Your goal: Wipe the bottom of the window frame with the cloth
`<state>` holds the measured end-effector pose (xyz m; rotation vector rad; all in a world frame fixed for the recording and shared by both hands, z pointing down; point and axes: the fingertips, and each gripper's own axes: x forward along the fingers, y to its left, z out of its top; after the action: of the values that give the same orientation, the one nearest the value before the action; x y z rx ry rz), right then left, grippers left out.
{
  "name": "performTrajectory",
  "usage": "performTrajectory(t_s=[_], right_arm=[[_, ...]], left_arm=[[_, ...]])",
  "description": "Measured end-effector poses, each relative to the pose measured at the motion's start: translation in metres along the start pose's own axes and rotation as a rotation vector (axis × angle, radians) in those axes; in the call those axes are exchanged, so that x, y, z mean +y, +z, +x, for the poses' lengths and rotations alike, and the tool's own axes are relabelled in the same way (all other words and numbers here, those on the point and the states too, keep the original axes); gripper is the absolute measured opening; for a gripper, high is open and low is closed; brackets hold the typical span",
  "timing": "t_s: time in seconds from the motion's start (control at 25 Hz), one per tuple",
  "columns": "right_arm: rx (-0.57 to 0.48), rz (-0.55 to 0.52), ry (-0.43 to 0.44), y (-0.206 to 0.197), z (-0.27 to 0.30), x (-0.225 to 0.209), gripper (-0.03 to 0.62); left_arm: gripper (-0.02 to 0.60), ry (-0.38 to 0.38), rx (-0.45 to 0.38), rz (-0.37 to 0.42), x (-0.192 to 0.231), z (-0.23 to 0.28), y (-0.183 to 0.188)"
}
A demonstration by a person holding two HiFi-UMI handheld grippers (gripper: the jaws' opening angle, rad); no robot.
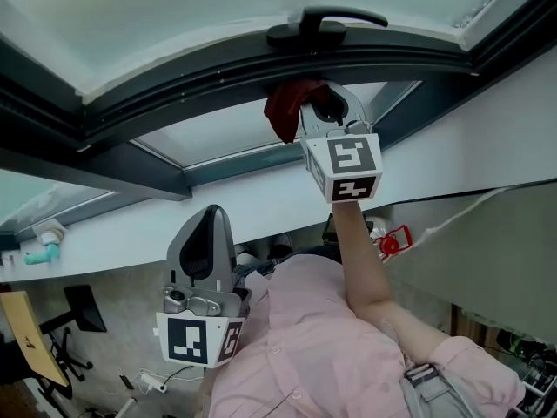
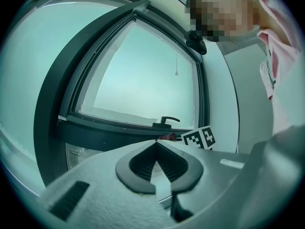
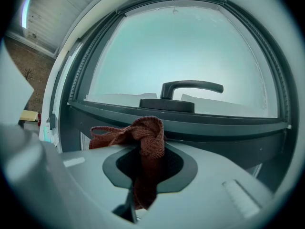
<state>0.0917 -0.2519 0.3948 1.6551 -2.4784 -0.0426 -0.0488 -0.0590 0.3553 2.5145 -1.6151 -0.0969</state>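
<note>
A dark red cloth (image 1: 285,109) is bunched against the underside of the dark grey window frame (image 1: 200,81), just below the black handle (image 1: 326,24). My right gripper (image 1: 318,104) is shut on the cloth, arm stretched up to the frame. In the right gripper view the cloth (image 3: 145,137) hangs through the right gripper (image 3: 143,146) and spills left, with the frame's bottom rail (image 3: 214,125) and the handle (image 3: 190,87) right behind it. My left gripper (image 1: 211,214) hangs low by the person's chest, shut and holding nothing. In its own view the left gripper (image 2: 156,143) points at the window from afar.
A white ledge (image 1: 130,233) runs under the window, and a turquoise fitting (image 1: 39,252) sits at its left end. A red-handled tool (image 1: 393,242) lies near the right forearm. Below, on the floor, stand a black chair (image 1: 74,316) and a yellow board (image 1: 26,338).
</note>
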Motion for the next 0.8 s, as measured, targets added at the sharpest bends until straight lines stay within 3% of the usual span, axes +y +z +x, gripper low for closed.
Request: performTrajectory(t_s=[0.44, 0.8], right_arm=[[0.006, -0.009, -0.008, 0.000, 0.000, -0.004, 0.066], [0.015, 0.017, -0.073, -0.004, -0.004, -0.022, 0.066]], left_arm=[[-0.005, -0.001, -0.009, -0.003, 0.003, 0.001, 0.003], [-0.005, -0.010, -0.006, -0.011, 0.004, 0.001, 0.001]])
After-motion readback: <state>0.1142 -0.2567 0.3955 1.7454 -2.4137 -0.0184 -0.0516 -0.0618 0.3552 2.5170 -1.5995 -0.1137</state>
